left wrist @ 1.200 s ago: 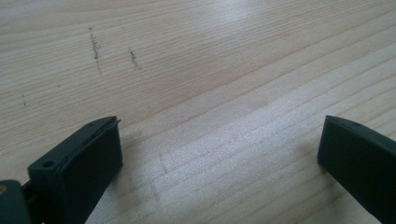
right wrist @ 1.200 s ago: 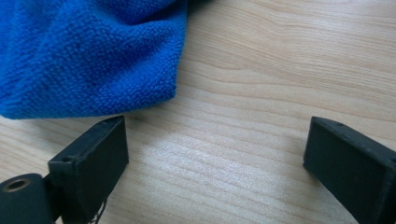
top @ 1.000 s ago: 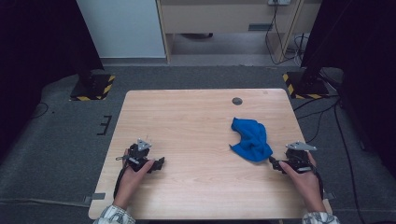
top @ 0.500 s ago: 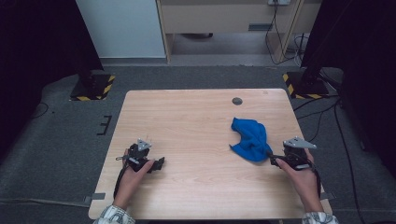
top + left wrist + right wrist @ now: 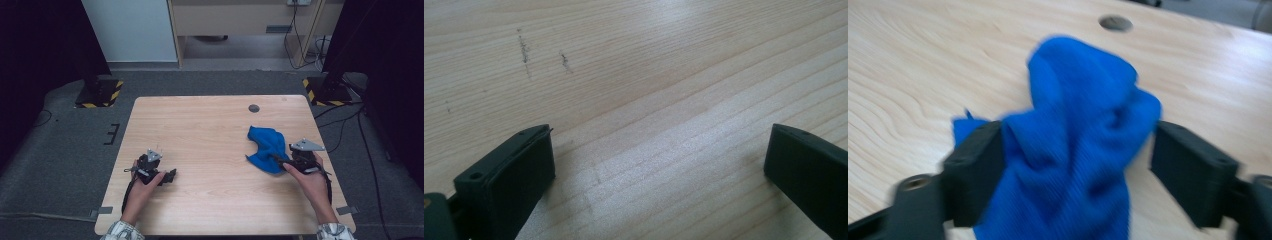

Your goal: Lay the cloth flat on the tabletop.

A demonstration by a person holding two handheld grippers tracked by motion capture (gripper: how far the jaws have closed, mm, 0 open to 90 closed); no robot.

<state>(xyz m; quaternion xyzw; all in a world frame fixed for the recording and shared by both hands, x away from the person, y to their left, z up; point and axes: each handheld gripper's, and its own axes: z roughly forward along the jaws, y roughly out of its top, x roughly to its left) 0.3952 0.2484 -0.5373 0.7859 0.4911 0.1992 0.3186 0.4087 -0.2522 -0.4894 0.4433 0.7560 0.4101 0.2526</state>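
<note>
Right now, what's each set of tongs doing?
Left tongs: open, nothing between them.
Right tongs: open around the blue cloth, just been opening, not clamped.

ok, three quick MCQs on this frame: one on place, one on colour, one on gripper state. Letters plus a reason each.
1. Where does the crumpled blue cloth lie on the light wooden table?
A. right side
B. left side
C. far left corner

2. What colour is the cloth?
A. red
B. blue
C. white

3. How do the left gripper's jaws stand?
A. shut on the cloth
B. shut on nothing
C. open over bare wood

Key: 1 A, it sits by the right gripper in the high view; 2 B, plainly blue; 3 C, the left gripper view shows a wide gap with table between.
</note>
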